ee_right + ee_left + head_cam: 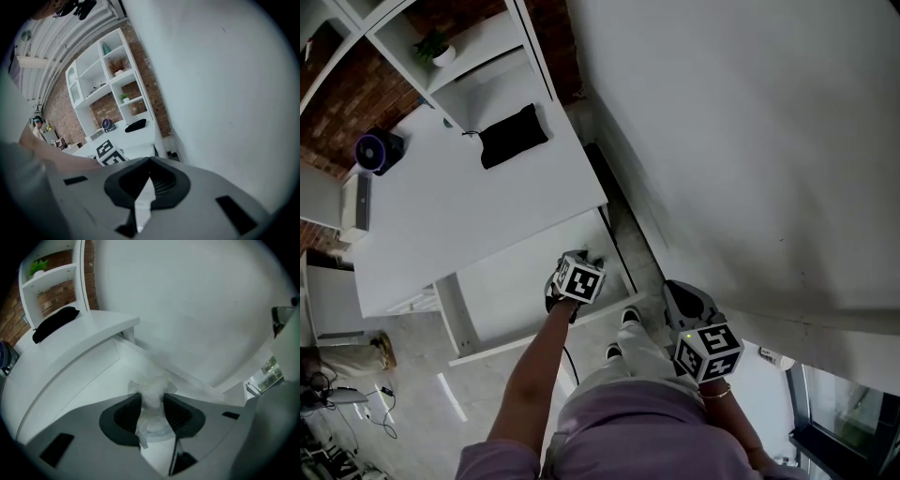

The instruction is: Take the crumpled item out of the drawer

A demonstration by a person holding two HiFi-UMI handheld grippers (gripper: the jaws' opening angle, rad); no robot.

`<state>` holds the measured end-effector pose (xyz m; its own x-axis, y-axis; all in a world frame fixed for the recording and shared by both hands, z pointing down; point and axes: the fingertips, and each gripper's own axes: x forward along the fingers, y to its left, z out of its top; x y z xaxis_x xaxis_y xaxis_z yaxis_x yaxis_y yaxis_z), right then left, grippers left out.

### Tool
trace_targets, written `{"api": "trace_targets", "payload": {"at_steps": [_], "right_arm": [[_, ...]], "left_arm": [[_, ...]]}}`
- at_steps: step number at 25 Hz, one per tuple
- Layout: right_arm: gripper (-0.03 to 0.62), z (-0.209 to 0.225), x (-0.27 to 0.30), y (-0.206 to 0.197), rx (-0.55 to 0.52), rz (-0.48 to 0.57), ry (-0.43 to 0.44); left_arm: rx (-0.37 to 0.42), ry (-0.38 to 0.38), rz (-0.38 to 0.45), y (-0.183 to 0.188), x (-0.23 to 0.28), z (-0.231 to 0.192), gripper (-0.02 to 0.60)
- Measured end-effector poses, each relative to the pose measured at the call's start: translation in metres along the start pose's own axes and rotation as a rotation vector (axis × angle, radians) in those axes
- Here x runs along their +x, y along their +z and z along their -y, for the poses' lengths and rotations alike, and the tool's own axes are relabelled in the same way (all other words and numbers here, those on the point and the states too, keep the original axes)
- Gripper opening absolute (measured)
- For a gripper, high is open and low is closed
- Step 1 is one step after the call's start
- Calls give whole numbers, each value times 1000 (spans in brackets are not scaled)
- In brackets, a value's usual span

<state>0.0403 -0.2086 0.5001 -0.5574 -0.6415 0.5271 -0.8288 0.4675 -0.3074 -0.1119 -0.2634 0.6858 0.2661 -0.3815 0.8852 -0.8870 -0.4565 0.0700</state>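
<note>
Head view, left claw: the left claw (578, 278) reaches down into the open drawer (506, 281), which is pulled out from under the white surface (469, 216). It is at the end nearest the wall.
Head view, right claw: the right claw (705, 349) is held by the person's hip beside the wall, well apart from the drawer.
Left gripper view, task's thing: the crumpled item (152, 399) is a pale wad inside the drawer. It stands between the two pads, with its top flaring out above them.
Left gripper view, grip: the left claw is closed on the crumpled item and squeezes its middle thin. A loose tail hangs toward the camera.
Right gripper view, state: the right claw is closed, tips meeting, with nothing between them.
Step in hand: probably firming the pinch before lifting out.
Doing it well: keep the squeeze on the thick middle, not the flimsy tail. Lift straight up, clear of the drawer wall and the surface's edge, and go slowly so the light wad does not slip.
</note>
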Motion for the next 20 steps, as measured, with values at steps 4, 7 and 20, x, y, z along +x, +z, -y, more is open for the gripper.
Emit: {"api": "trace_targets", "payload": {"at_steps": [4,7,20], "right_arm": [[3,-7,1,0,-15,1,22],[3,-10,1,1,-24,2,38],[3,-32,3,15,-80,31,100]], "left_arm": [[-5,30,57,6,-20,-6,150],[-27,44,108,12,-37,-8,150],[-127,100,283,17,-109,-8,150]]}}
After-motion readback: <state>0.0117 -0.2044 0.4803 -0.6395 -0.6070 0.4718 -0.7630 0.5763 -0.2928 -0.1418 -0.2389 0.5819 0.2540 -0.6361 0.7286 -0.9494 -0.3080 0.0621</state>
